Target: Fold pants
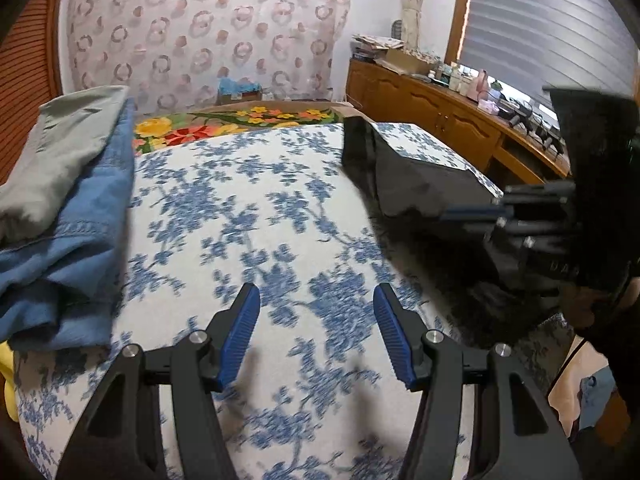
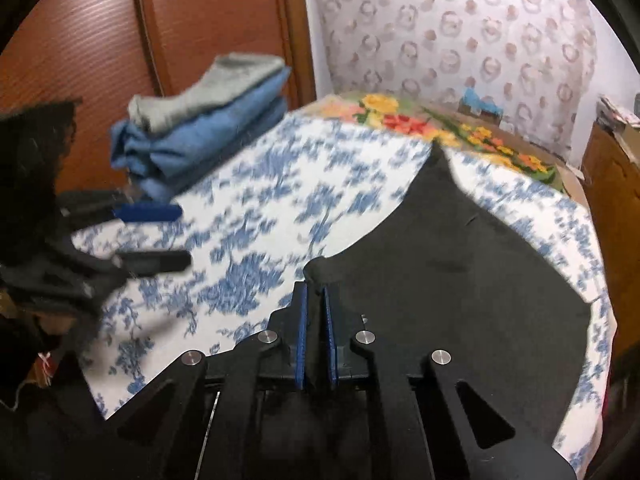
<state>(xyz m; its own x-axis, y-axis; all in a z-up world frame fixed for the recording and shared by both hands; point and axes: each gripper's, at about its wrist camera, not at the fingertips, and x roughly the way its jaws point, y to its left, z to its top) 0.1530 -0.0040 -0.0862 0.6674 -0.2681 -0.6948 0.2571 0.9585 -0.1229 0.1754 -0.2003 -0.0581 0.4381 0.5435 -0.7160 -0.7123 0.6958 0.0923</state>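
Pants [image 1: 416,176], black, at 2 o'clock in the left wrist view, spread on the bed [image 1: 248,216] with its blue-flowered white cover. Left hand-held gripper [image 1: 316,332] at 6 o'clock, jaws standing apart, nothing between the blue pads [image 1: 240,336], only bed cover below. Right hand-held gripper [image 1: 520,220] entering from 3 o'clock, blurred, tips against the near edge of the dark cloth. Folded stack [image 1: 68,200] at 9 o'clock: grey piece on top of blue ones, resting on the bed's edge. Wooden cabinet [image 1: 432,108] at 1 o'clock, cluttered on top.

Pants [image 2: 460,280] filling 3 to 5 o'clock in the right wrist view, flat on the bed [image 2: 248,200], one corner reaching toward 1 o'clock. Right hand-held gripper [image 2: 315,332] at 6 o'clock, pinched tight on a raised fold of the pants' edge. Left hand-held gripper [image 2: 156,236] at 9 o'clock, blurred, fingers parted above the cover, holding nothing. Folded stack [image 2: 200,120] at 10 o'clock, in front of a wooden door [image 2: 200,12].
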